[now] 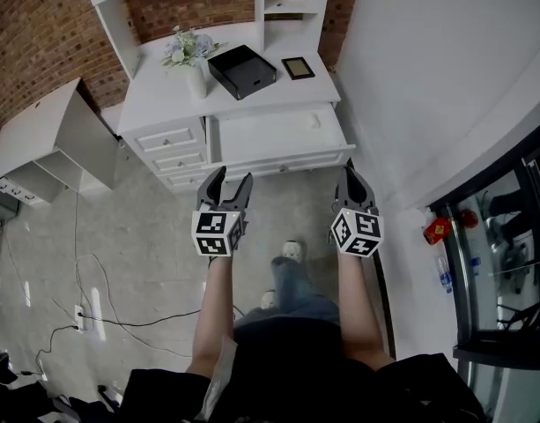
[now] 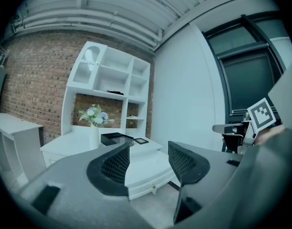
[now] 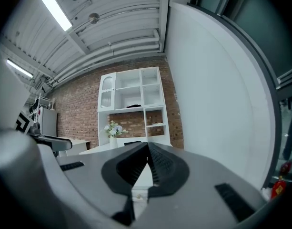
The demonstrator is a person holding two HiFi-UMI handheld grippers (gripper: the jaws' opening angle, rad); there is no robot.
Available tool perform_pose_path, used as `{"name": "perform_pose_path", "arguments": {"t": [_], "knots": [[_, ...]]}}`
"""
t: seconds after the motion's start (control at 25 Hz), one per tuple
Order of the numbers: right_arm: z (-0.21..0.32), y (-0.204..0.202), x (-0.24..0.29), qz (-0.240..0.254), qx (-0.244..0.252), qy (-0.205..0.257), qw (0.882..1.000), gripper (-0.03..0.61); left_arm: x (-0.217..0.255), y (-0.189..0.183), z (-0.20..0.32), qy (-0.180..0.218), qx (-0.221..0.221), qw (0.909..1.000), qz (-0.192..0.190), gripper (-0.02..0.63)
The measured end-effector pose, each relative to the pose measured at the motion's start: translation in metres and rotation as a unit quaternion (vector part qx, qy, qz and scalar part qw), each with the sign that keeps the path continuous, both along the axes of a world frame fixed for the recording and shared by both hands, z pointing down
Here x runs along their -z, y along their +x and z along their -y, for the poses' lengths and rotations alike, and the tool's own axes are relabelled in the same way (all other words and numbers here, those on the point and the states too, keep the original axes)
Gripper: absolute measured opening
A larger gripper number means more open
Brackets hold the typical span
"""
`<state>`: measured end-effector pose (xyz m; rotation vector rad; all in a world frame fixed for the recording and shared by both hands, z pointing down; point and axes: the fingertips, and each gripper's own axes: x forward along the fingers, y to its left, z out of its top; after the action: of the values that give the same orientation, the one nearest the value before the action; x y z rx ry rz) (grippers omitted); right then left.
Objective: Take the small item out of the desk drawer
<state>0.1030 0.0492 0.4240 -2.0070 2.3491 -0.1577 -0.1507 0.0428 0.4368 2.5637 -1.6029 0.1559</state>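
The wide drawer (image 1: 278,139) of the white bench (image 1: 252,100) stands pulled out toward the person, so its floor is open to reach from above. The small item (image 1: 315,120), a pale lump too small to identify, lies inside the drawer near its right rear corner, touched by nothing.

Both tools hang in front of the drawer, apart from its front panel and pointing at it, which looks like a pause before the reach. The left tool (image 1: 233,180) sits opposite the drawer's left end with its jaws spread and nothing between them but a view of the drawer. The right tool (image 1: 351,174) sits opposite the drawer's right end with its jaws pressed together on nothing. That right one is nearer the item, but it would have to open first; the left one is ready to grip but has farther to travel across the drawer.

By count:
- two tools
- one open drawer holding one small item
- three small closed drawers (image 1: 175,159) stacked just left of the open one
- behind the drawer, on the bench top, one black box (image 1: 241,70), one dark flat frame (image 1: 298,67) and one vase of flowers (image 1: 190,58)
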Motion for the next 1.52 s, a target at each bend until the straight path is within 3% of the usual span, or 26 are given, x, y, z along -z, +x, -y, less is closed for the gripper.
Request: {"name": "perform_pose_path", "arguments": {"t": [0.32, 0.64, 1.16, 1.52], "knots": [[0.045, 0.011, -0.008, 0.001, -0.009, -0.007, 1.0, -0.002, -0.007, 0.009, 0.049, -0.007, -0.005, 1.0, 0.002, 0.229], [0.137, 0.019, -0.02, 0.007, 0.003, -0.011, 1.0, -0.002, -0.024, 0.021, 0.127, -0.016, 0.002, 0.9998, 0.009, 0.239], [0.3, 0.014, -0.016, -0.009, 0.062, -0.017, 0.998, -0.002, -0.028, 0.036, 0.264, -0.029, 0.035, 0.9989, 0.013, 0.244], [0.37, 0.018, -0.037, -0.004, 0.083, -0.046, 0.995, -0.002, -0.046, 0.05, 0.319, -0.052, 0.044, 0.9975, 0.019, 0.247]]}}
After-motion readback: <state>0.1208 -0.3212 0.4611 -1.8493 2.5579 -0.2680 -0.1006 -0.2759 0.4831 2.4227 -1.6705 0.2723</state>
